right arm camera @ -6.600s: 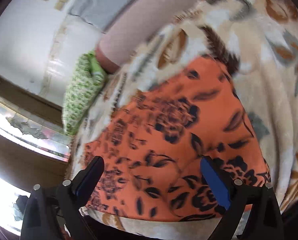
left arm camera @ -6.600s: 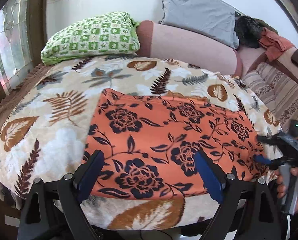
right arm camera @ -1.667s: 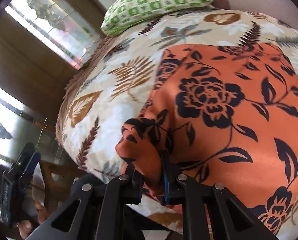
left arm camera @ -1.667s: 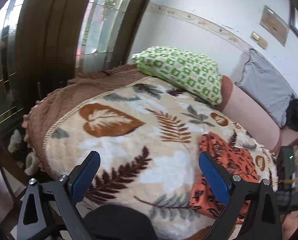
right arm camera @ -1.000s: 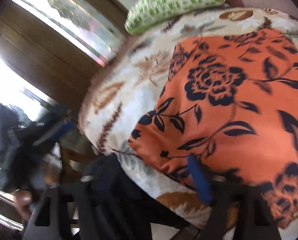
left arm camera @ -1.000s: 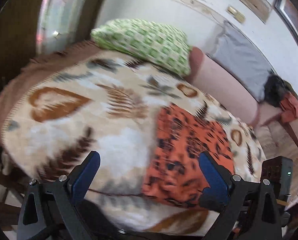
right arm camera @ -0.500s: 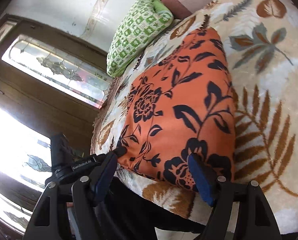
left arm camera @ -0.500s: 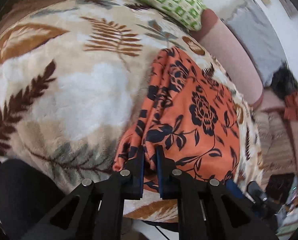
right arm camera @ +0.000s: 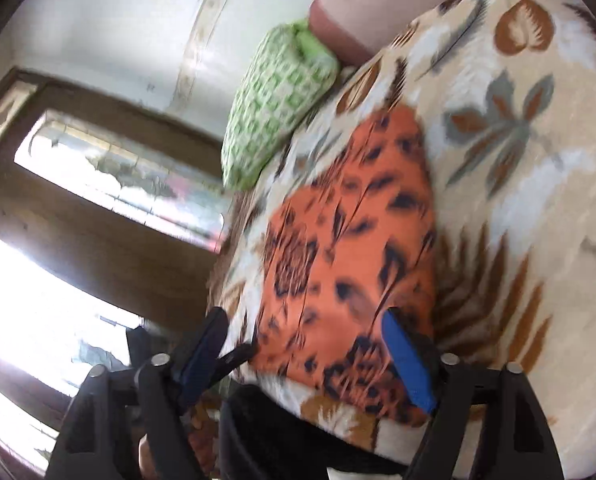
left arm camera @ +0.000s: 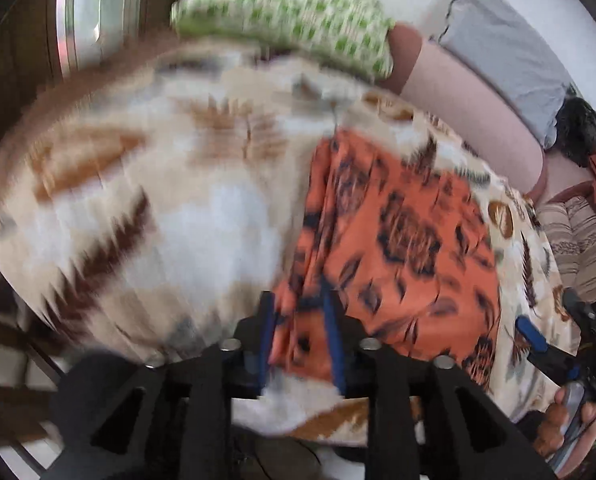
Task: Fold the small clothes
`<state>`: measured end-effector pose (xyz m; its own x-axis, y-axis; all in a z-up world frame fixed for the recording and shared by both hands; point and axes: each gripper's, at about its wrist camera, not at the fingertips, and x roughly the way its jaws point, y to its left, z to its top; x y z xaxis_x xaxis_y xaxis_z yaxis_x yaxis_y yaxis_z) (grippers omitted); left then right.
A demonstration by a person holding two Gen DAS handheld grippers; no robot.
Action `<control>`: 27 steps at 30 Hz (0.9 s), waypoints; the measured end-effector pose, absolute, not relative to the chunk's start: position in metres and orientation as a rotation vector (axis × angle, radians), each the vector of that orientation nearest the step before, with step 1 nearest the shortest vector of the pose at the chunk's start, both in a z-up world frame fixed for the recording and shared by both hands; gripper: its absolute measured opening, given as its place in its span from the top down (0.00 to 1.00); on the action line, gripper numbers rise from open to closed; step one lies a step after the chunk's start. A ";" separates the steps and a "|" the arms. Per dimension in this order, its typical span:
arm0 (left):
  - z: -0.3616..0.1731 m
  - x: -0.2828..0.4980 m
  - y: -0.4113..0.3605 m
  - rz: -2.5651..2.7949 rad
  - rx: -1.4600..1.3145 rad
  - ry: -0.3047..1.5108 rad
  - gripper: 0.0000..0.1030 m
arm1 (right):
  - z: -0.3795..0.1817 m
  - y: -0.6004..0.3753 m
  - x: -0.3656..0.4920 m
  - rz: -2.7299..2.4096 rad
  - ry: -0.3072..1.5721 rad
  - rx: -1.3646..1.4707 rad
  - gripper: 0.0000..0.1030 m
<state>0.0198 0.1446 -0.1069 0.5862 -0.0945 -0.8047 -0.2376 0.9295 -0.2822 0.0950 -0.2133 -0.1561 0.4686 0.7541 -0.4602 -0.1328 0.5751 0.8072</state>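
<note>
Left wrist view is smeared by motion. At its left edge a dark wooden frame with patterned glass (left arm camera: 78,12) stands behind the cream blanket with brown leaf and fern print (left arm camera: 146,208) that covers the bed. Further right a green-and-white checked pillow (left arm camera: 286,20) lies at the blanket's far end, with a pink bolster (left arm camera: 470,108) and a grey pillow (left arm camera: 506,52) beyond it. The orange cloth with black flower print (left arm camera: 410,240) lies on the right half of the blanket, its left edge bunched into ridges. The left gripper (left arm camera: 298,332) sits at the cloth's near left corner: its jaws are opening, a fold of the cloth is between the blue pads, and the blur hides whether they press on it. At the far right a person's hand (left arm camera: 566,420) holds the other tool, one blue pad showing.

Right wrist view, also blurred: bright window panes (right arm camera: 118,176) on the left, then the checked pillow (right arm camera: 278,104), then the orange cloth (right arm camera: 350,248) flat on the blanket (right arm camera: 518,160). The right gripper (right arm camera: 310,356) has its jaws wide and opening, with the cloth's near edge behind the gap and nothing clamped.
</note>
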 end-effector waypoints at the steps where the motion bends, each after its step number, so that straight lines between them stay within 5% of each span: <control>1: -0.099 0.024 0.142 0.069 -0.369 0.923 0.63 | -0.161 -0.219 0.100 0.591 0.938 0.796 0.12; 7: -0.082 0.080 0.096 -0.118 -0.236 0.867 0.58 | -0.208 -0.229 0.118 0.598 1.116 0.950 0.12; 13: -0.156 0.117 0.081 -0.037 -0.090 1.041 0.60 | -0.237 -0.214 0.136 0.627 1.200 1.058 0.14; 15: -0.154 0.115 0.075 -0.018 -0.044 1.029 0.60 | -0.235 -0.201 0.140 0.647 1.235 1.041 0.62; 17: -0.156 0.113 0.074 -0.015 -0.039 1.023 0.60 | -0.214 -0.196 0.136 0.617 1.192 0.946 0.67; 21: -0.158 0.112 0.073 -0.025 -0.032 1.009 0.60 | -0.252 -0.201 0.139 0.540 1.271 0.981 0.63; 25: -0.156 0.110 0.074 -0.032 -0.055 1.009 0.60 | -0.218 -0.213 0.135 0.612 1.157 0.992 0.19; 27: -0.156 0.111 0.076 -0.029 -0.050 1.003 0.60 | -0.206 -0.225 0.145 0.607 1.072 1.002 0.16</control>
<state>0.1105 0.0759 -0.1563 0.5372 -0.0472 -0.8421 0.0015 0.9985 -0.0550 0.1453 -0.2254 -0.2058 0.3875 0.8157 -0.4296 0.0510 0.4463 0.8934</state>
